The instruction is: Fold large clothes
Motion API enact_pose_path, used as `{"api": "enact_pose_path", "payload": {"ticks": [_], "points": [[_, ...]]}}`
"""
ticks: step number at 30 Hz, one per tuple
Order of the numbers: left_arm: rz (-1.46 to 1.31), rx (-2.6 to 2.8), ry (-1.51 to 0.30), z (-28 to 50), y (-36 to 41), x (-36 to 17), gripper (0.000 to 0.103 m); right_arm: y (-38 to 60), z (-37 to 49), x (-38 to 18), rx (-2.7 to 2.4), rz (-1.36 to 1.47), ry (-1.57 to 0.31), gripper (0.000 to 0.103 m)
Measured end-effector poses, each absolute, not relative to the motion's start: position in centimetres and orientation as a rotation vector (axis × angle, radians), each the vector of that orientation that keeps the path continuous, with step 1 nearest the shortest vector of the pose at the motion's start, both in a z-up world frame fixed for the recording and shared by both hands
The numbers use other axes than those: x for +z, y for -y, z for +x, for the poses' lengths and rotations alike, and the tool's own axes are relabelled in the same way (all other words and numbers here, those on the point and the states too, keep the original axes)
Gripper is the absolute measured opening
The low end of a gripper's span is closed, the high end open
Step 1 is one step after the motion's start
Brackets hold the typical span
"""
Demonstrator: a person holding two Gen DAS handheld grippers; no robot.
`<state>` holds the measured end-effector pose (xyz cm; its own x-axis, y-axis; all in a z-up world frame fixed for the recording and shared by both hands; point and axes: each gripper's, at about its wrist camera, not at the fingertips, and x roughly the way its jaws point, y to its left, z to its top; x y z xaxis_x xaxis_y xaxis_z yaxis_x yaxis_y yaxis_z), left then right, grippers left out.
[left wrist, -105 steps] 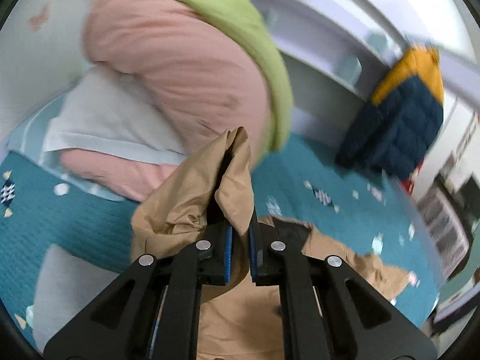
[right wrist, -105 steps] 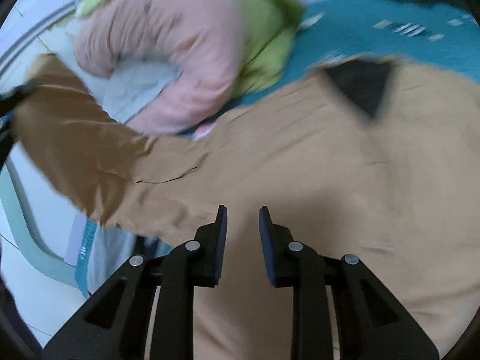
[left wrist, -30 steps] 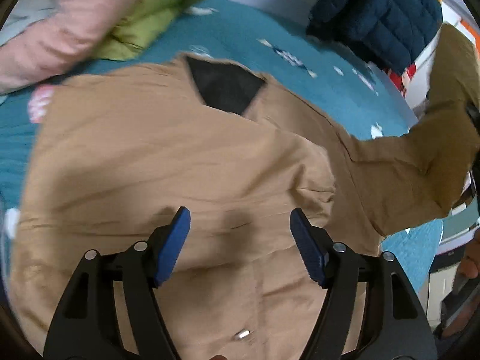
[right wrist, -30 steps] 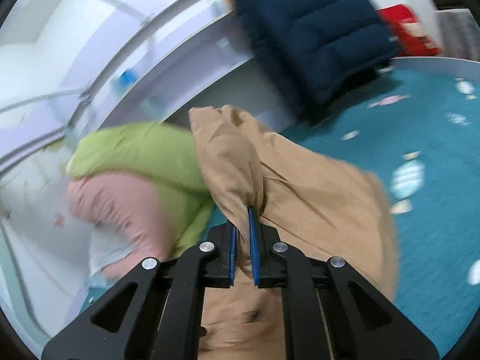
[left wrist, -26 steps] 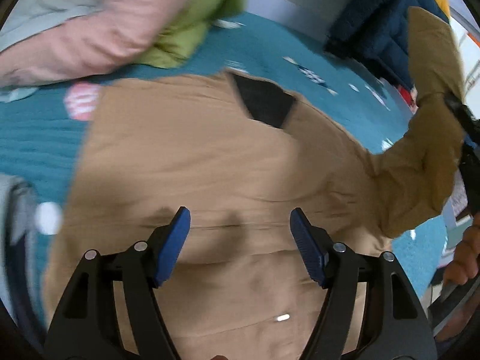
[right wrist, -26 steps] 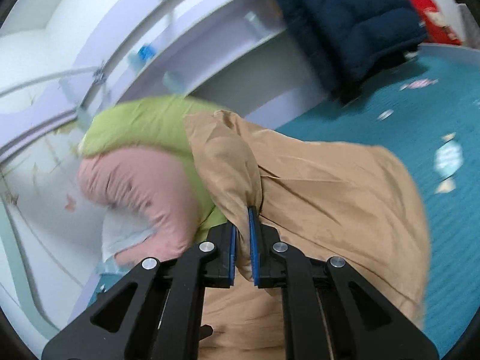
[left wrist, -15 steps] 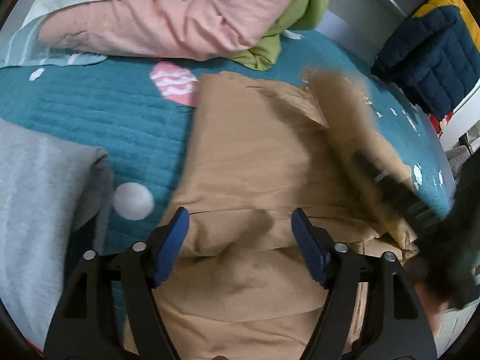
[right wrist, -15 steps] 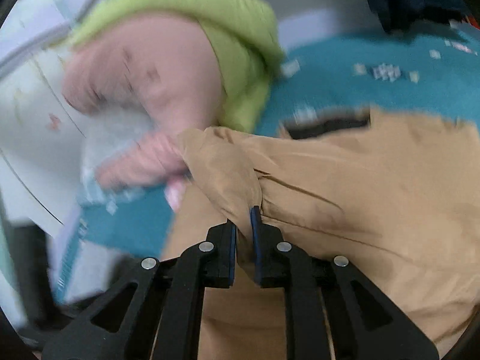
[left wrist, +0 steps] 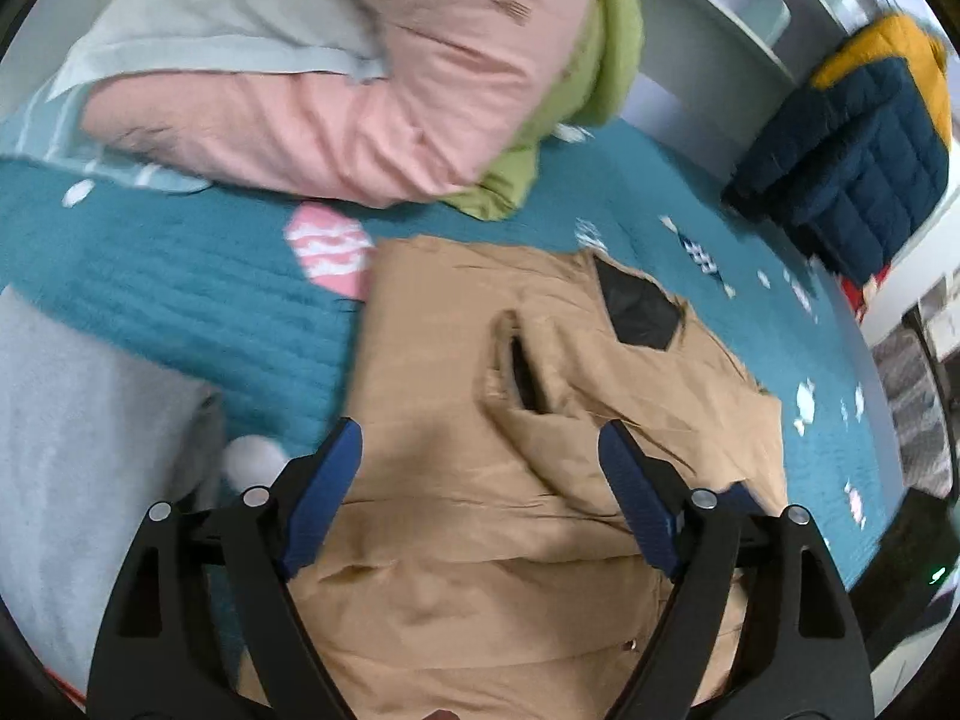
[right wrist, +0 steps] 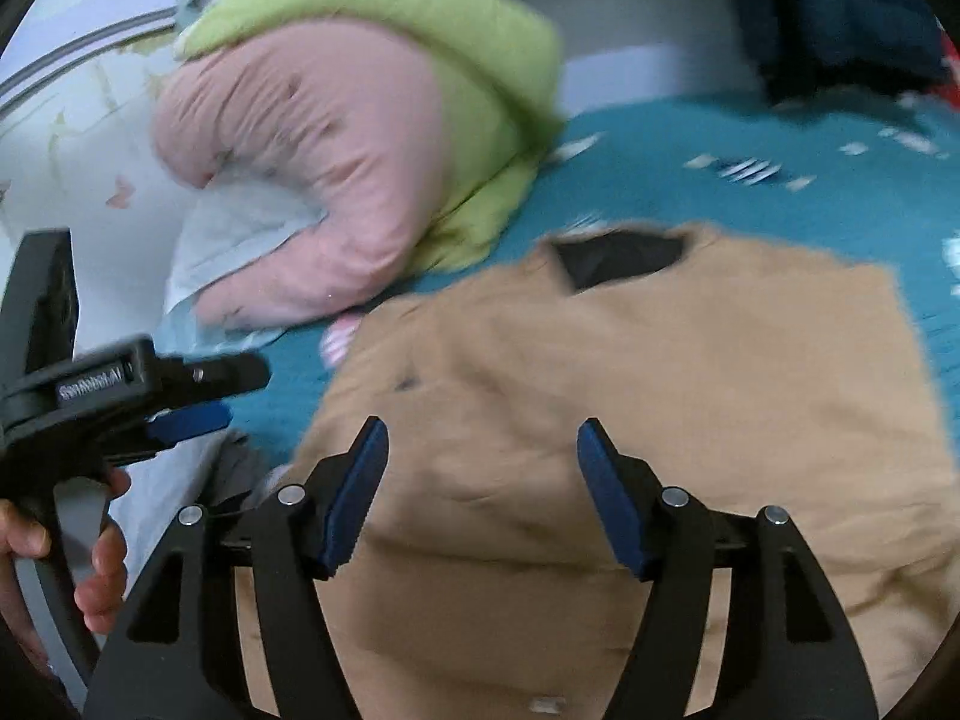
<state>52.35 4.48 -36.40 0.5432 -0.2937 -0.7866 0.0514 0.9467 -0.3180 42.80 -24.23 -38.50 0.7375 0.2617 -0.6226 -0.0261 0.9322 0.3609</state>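
A tan jacket point(left wrist: 480, 540) with a black collar lining point(left wrist: 636, 312) lies on the teal bedspread point(left wrist: 168, 294). Both sleeves are folded across its body; one cuff point(left wrist: 516, 360) lies on top. My left gripper point(left wrist: 480, 504) is open and empty above the jacket's lower half. My right gripper point(right wrist: 483, 492) is open and empty above the same jacket point(right wrist: 660, 390). The left gripper also shows in the right wrist view point(right wrist: 192, 402), held at the left beside the bed.
A pink and green duvet point(left wrist: 384, 72) is piled at the head of the bed, on a pale pillow point(left wrist: 198, 42). A navy and yellow puffer jacket point(left wrist: 852, 156) hangs at the right. Grey cloth point(left wrist: 78, 462) lies at the left edge.
The right gripper carried the right sleeve across the jacket, laid it down and opened. The left gripper stayed open and drew back towards the jacket's hem.
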Motion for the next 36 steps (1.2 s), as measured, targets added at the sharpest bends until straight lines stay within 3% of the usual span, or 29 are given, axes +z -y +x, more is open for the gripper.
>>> {"api": "enact_pose_path", "payload": {"ticks": [5,13,20,22,25,36], "points": [[-0.216,-0.303,-1.052,54.6,1.2,-39.1,0.082,33.4,43.8,-39.4,0.011,0.456,-0.802,0.051],[-0.114,-0.248,-1.216,56.5,4.5,-45.8,0.082,39.5,44.5,-45.8,-0.073,0.597,-1.025,0.018],[-0.190,-0.342,-1.116,56.4,1.7,-41.5,0.083,40.8,45.2,-42.6,0.036,0.623,-1.000,0.028],[-0.204,-0.308,-1.062,57.4,-0.3,-39.7,0.087,41.9,46.1,-41.3,0.020,0.592,-0.977,0.041],[-0.193,-0.205,-1.039,60.1,-2.9,-38.2,0.090,44.0,48.2,-40.6,-0.022,0.565,-0.975,0.044],[-0.171,-0.030,-1.268,69.5,-5.4,-43.8,0.090,47.1,54.6,-43.5,-0.106,0.532,-1.094,0.050]]}}
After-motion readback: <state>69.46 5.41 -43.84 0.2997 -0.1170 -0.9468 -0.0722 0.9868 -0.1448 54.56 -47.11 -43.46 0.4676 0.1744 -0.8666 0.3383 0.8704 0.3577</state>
